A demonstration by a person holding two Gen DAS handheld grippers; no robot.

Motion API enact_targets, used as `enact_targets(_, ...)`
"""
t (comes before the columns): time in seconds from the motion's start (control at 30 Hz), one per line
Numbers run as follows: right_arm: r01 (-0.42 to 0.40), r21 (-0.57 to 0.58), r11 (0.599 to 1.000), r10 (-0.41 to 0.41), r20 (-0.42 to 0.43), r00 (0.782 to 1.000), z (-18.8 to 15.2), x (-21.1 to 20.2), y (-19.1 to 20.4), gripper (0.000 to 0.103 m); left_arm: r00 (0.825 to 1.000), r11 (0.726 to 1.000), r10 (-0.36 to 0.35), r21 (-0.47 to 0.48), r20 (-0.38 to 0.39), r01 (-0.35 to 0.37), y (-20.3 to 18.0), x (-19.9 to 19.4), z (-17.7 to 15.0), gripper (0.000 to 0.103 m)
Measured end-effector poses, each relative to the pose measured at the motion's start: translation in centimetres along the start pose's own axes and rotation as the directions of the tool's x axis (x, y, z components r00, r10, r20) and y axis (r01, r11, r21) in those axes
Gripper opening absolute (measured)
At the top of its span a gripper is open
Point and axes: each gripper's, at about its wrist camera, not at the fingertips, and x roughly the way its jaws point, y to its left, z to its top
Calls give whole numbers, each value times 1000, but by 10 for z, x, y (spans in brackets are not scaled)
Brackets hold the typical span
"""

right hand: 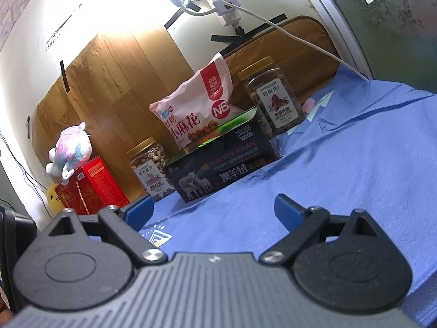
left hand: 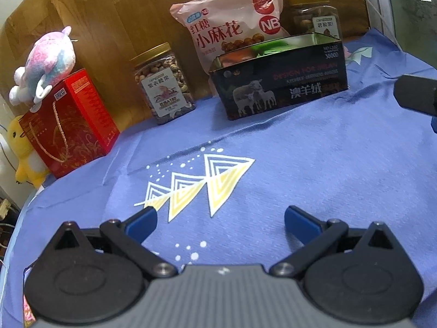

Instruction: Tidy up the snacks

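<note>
Item: dark tin box (left hand: 281,79), upper centre of frame, long axis running left-right, snacks inside. Both my hand-held grippers, left (left hand: 220,220) and right (right hand: 213,211), gaping, empty, well short of it on the blue cloth (left hand: 300,169); neither is clearly nearer.

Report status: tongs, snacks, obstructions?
Left tongs open, empty. Right tongs open, empty. Snack bag upright behind black tin, jars flanking. Nothing between tongs and tin.

Black gripper (left hand: 220,221), blue fingertips (left hand: 143,222), silver screws
</note>
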Motion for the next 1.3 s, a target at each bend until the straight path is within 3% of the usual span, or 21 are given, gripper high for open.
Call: enact_targets(1.3, -21, -32, 999, 21, -5, 1000, 1, 1, 8, 97, 997, 997, 76, -7, 25, -76, 18, -3, -9, 103)
